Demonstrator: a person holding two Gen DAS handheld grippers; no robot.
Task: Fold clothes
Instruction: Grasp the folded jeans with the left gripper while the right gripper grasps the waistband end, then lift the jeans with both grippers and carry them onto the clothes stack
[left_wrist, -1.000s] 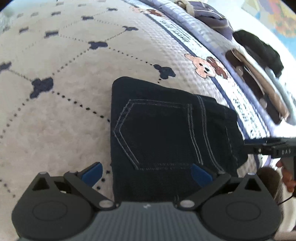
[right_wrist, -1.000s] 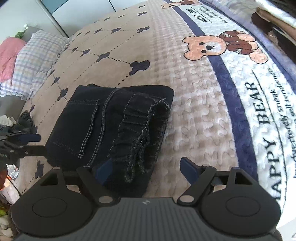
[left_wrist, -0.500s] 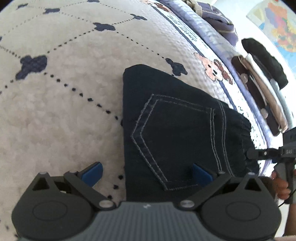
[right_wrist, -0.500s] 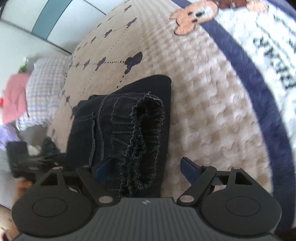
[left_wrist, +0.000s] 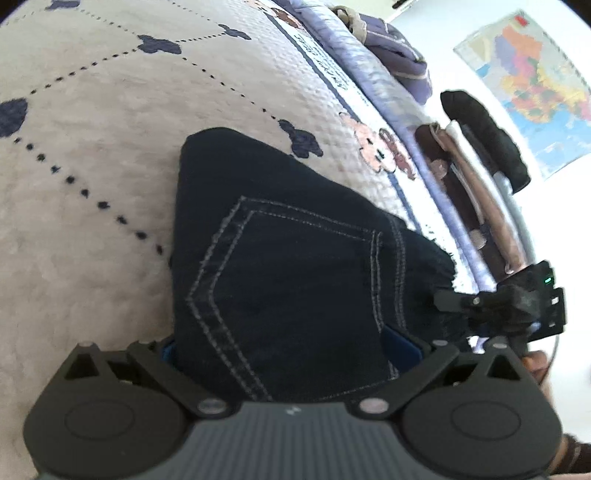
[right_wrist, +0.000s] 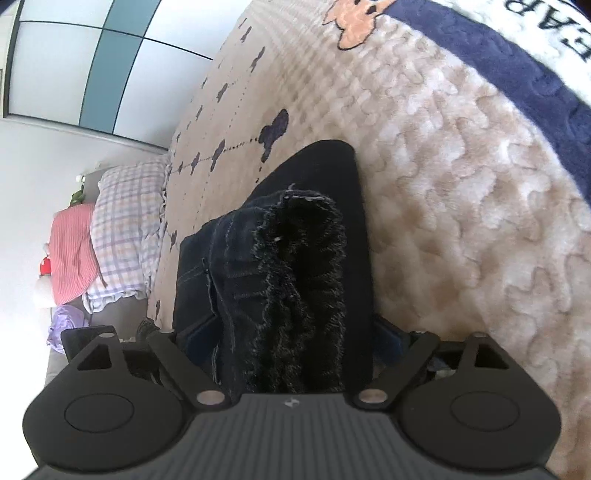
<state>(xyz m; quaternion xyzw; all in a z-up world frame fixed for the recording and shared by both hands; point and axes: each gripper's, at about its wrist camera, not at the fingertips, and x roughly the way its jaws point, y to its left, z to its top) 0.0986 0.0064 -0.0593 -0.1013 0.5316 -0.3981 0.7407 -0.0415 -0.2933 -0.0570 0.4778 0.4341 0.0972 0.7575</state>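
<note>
The left gripper (left_wrist: 284, 343) stands with its jaws wide apart, one on each side of the folded dark jeans (left_wrist: 295, 266). The left blue pad is almost hidden behind the edge of the cloth, and the right pad (left_wrist: 400, 347) lies against the denim. Whether the pads press on the cloth cannot be told, because the fabric covers the place of contact.

The right gripper (right_wrist: 291, 343) also straddles the jeans (right_wrist: 295, 258), at the end where the frayed elastic waistband (right_wrist: 299, 266) bunches up. Its jaws are opening, with the thick fold between them. Both its blue pads are mostly covered by the cloth, so only small corners show.

The jeans lie on a fleece blanket (left_wrist: 92, 155) with dark clover marks and a bear print (left_wrist: 380, 151). The back pocket with pale stitching faces up in the left view. In that view the right gripper (left_wrist: 506, 306) appears at the far edge of the jeans, and the hand (left_wrist: 535, 365) that holds it is cut off by the frame.

Beyond the blanket there are stacked clothes (left_wrist: 476, 173) and a wall map (left_wrist: 535, 85), both blurred. A checked pillow (right_wrist: 125, 229) is seen in the right view.
</note>
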